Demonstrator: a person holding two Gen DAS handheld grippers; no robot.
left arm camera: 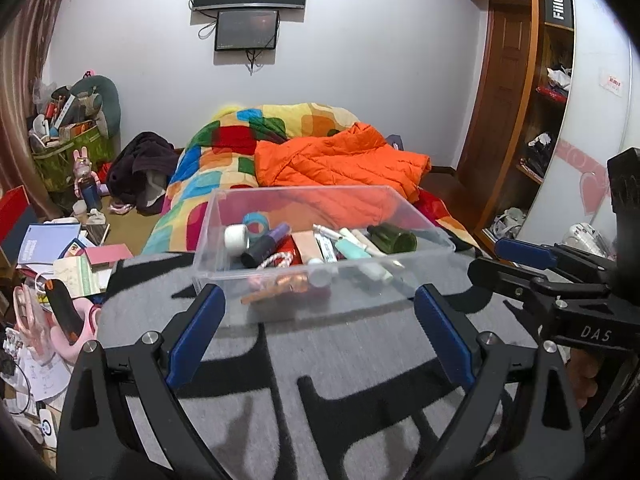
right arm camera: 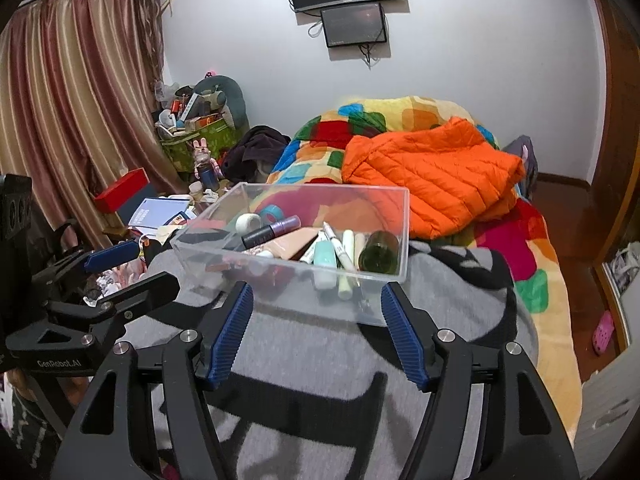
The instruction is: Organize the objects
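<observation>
In clear bin — jumbled, overlapping items

The clear plastic box is smooth and glossy, resting on a matt, fuzzy grey-and-black cloth blanket. The orange jacket looks quilted with slight sheen; the 2 ribbed blue pads look rubbery.

"FiiO" on shelf box; "DAS", "GenRobot.AI" on tools.

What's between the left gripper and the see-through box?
Only bare grey-and-black blanket lies between the left gripper and the clear box; the left wrist view shows it best.
</observation>
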